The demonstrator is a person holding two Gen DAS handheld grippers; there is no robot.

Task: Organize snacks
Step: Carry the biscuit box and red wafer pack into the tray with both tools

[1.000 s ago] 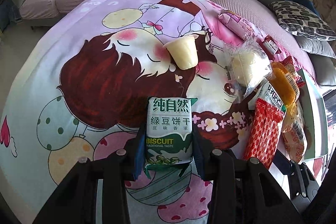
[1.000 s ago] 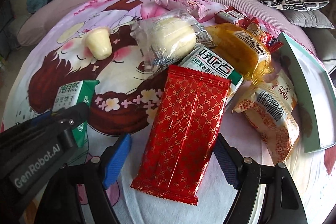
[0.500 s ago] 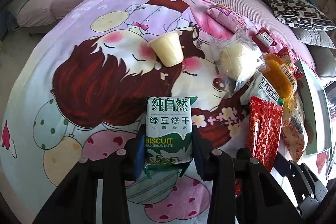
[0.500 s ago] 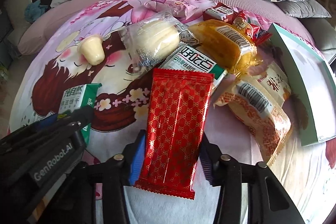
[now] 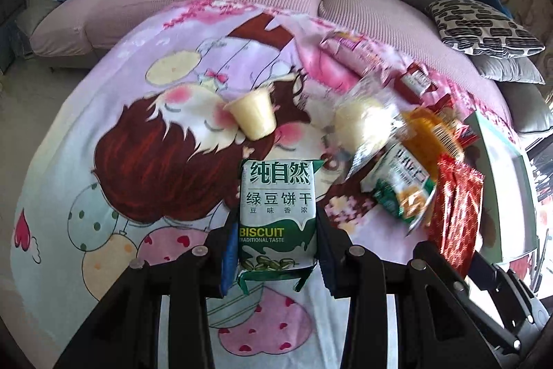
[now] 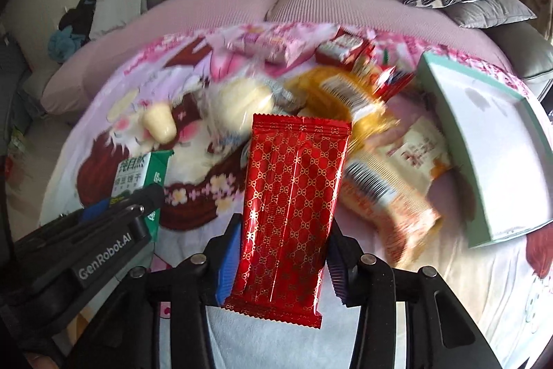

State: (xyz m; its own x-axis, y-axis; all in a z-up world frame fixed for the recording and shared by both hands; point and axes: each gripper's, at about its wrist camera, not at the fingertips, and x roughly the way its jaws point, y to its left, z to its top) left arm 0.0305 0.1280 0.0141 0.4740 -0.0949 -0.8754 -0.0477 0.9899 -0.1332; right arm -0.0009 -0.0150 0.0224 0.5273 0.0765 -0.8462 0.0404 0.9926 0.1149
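Red packet [image 6: 293, 196] – right tongs [image 6: 280, 260] clamped

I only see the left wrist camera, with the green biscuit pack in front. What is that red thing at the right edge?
Observer: A red packet with a gold pattern. The right gripper holds its lower part, jaws shut on it.
Visitor: Is there anywhere to put snacks?
Observer: Yes, a pale green tray lies right of the red packet, and no snack lies in it.
Visitor: Anything between the two?
Observer: A white and orange packet with a barcode, blurred, just left of the tray.
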